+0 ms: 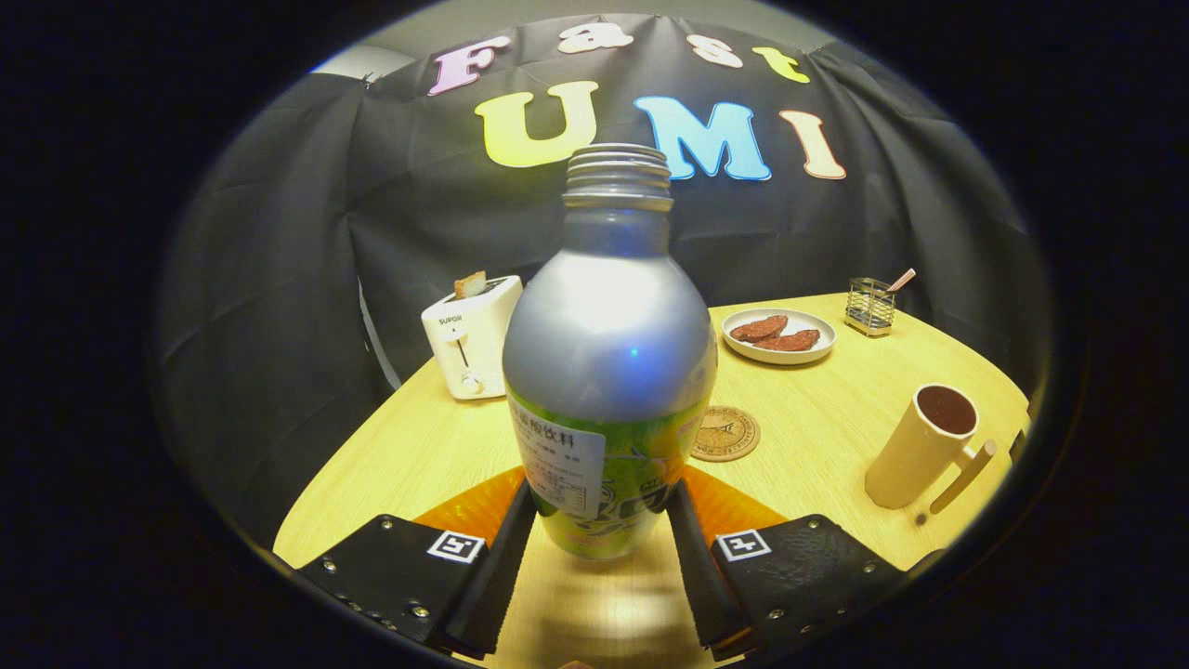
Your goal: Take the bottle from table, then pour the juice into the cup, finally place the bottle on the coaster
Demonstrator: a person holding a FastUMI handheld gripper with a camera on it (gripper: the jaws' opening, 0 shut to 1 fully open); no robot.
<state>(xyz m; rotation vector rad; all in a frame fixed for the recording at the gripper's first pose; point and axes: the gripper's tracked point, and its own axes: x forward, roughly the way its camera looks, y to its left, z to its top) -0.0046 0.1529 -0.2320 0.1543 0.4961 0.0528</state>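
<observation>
**Between the fingers: bottle gripped upright**

On the yellow table (817,409), the uncapped bottle (608,362) stands between the gripper (602,520) fingers, both pressing its lower sides. Right of it stands the cup (920,446); just beyond the bottle lies the coaster (726,434).

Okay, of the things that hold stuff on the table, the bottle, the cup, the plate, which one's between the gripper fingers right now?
The bottle: it stands upright between the hand-held gripper fingers, which press its lower sides. The cup and plate sit beyond the fingers, untouched.
</observation>
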